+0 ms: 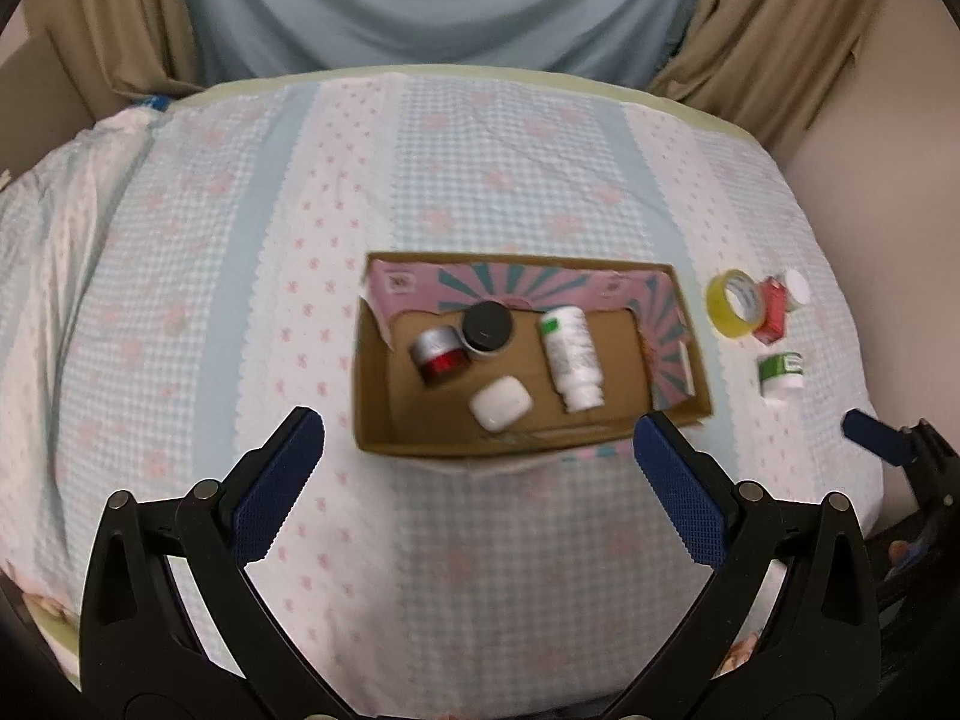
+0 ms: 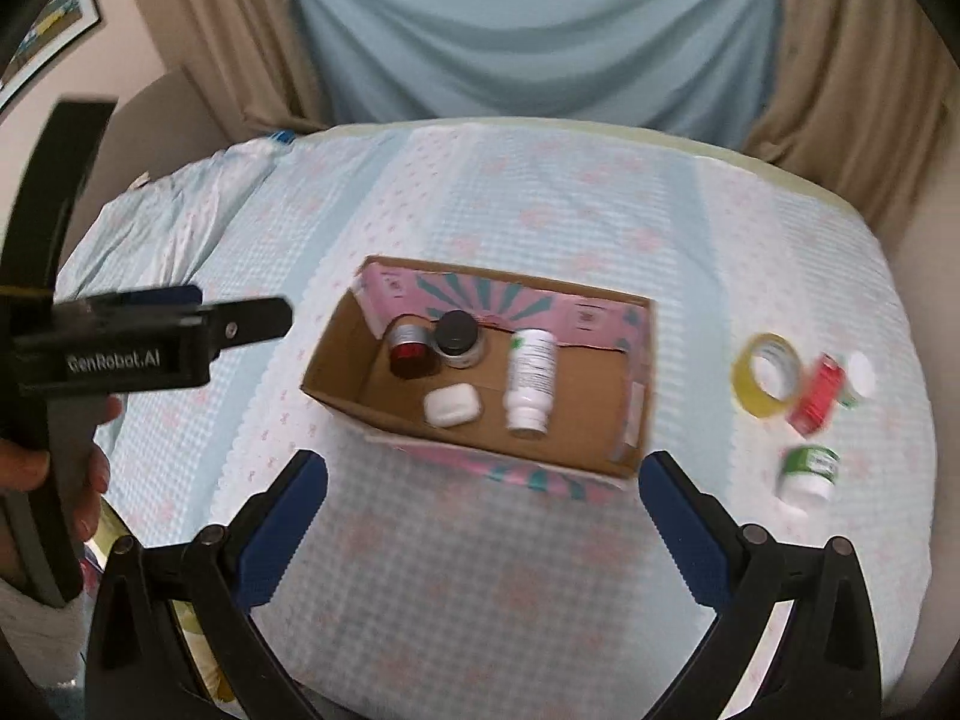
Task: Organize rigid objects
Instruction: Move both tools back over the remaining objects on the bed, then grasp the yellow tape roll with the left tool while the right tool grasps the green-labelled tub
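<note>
A cardboard box (image 1: 375,420) sits mid-table on a checked tablecloth (image 1: 480,180), its long axis running left to right. Inside, a white bottle (image 1: 570,354) lies on its side, cap toward the near wall, long axis front to back. Left of it stand a black-lidded jar (image 1: 487,327) and, touching it, a red jar with a silver lid (image 1: 440,355); a white earbud case (image 1: 501,402) lies nearer the front.

Right of the box, on the cloth, a yellow tape roll (image 1: 733,303) leans against a red carton (image 1: 773,309), with a white-capped container (image 1: 797,287) behind and a green-labelled jar (image 1: 781,373) nearer.

The left gripper (image 1: 477,468) and right gripper (image 2: 483,510) hover before the box, jaws wide apart, empty.
</note>
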Demonstrator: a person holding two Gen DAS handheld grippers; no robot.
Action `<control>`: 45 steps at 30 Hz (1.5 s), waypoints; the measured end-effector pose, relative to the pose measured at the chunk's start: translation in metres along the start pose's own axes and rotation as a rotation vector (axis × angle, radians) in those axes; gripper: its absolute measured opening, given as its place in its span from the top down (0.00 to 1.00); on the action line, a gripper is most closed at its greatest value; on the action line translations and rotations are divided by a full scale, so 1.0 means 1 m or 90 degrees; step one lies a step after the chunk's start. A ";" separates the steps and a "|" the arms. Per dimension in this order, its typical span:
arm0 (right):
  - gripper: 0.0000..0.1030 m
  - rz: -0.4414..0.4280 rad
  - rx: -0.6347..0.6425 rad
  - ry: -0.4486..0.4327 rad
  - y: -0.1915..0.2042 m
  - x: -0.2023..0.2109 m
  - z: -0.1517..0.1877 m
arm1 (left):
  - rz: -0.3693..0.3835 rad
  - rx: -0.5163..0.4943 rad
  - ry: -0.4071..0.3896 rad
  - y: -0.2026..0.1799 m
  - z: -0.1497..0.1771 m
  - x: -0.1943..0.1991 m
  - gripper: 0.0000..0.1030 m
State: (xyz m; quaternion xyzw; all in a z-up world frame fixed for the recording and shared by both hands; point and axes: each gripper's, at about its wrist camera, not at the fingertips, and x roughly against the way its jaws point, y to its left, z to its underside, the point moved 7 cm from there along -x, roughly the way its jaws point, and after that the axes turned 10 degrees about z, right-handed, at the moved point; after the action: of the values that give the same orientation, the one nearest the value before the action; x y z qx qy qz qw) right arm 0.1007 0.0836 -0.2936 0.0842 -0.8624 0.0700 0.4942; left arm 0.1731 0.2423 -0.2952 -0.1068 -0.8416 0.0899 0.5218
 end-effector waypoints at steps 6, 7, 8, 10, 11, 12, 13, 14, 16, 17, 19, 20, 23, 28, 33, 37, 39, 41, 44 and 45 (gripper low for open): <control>0.00 0.055 -0.082 0.001 -0.070 0.033 0.015 | 0.012 -0.027 -0.001 -0.048 0.005 0.006 0.00; 0.00 0.061 -0.096 0.000 -0.081 0.037 0.017 | 0.017 -0.030 -0.001 -0.058 0.005 0.006 0.00; 0.00 0.067 -0.111 0.001 -0.093 0.040 0.019 | 0.022 -0.032 -0.001 -0.067 0.005 0.005 0.00; 0.00 0.081 -0.141 0.007 -0.124 0.046 0.025 | 0.027 -0.042 0.001 -0.090 0.005 0.001 0.00; 0.00 0.084 -0.152 0.010 -0.137 0.049 0.028 | 0.024 -0.050 0.001 -0.102 0.004 -0.001 0.00; 0.00 0.085 -0.161 0.012 -0.150 0.050 0.030 | 0.021 -0.057 -0.001 -0.115 0.003 -0.003 0.00; 0.00 0.088 -0.168 0.016 -0.167 0.051 0.033 | 0.018 -0.064 -0.003 -0.129 0.002 -0.006 0.00; 0.00 0.089 -0.168 0.019 -0.176 0.051 0.034 | 0.016 -0.067 -0.006 -0.140 0.001 -0.008 0.00; 0.00 0.091 -0.161 0.034 -0.204 0.048 0.040 | 0.012 -0.069 -0.018 -0.168 -0.002 -0.015 0.00; 0.00 0.090 -0.154 0.038 -0.214 0.048 0.042 | 0.012 -0.066 -0.021 -0.181 -0.003 -0.020 0.00; 0.00 0.086 -0.136 0.049 -0.239 0.043 0.046 | 0.015 -0.053 -0.021 -0.205 -0.004 -0.032 0.00; 0.00 0.080 -0.130 0.057 -0.254 0.040 0.048 | 0.015 -0.047 -0.021 -0.217 -0.005 -0.039 0.00; 0.00 0.054 -0.126 0.077 -0.283 0.028 0.049 | 0.011 -0.031 -0.014 -0.249 -0.006 -0.069 0.00; 0.00 -0.006 -0.123 0.122 -0.323 -0.003 0.049 | 0.018 -0.023 0.023 -0.294 -0.014 -0.122 0.00; 0.00 -0.064 -0.171 0.165 -0.348 -0.040 0.054 | 0.018 -0.069 0.079 -0.324 -0.020 -0.174 0.00; 0.00 -0.097 -0.228 0.199 -0.359 -0.070 0.062 | 0.018 -0.111 0.120 -0.331 -0.023 -0.220 0.00; 0.00 -0.108 -0.255 0.213 -0.364 -0.088 0.065 | 0.017 -0.132 0.138 -0.331 -0.024 -0.247 0.00; 0.00 -0.119 -0.278 0.230 -0.366 -0.107 0.068 | 0.016 -0.146 0.155 -0.328 -0.024 -0.272 0.00; 0.00 -0.132 -0.284 0.247 -0.368 -0.132 0.070 | 0.019 -0.164 0.183 -0.323 -0.025 -0.311 0.00; 0.00 -0.135 -0.283 0.253 -0.368 -0.140 0.071 | 0.021 -0.169 0.190 -0.322 -0.026 -0.323 0.00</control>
State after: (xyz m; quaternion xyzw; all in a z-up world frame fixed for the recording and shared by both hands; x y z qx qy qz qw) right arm 0.1890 -0.2795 -0.4363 0.0487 -0.7294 -0.1570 0.6640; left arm 0.3083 -0.1543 -0.4763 -0.2006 -0.7575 -0.0299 0.6205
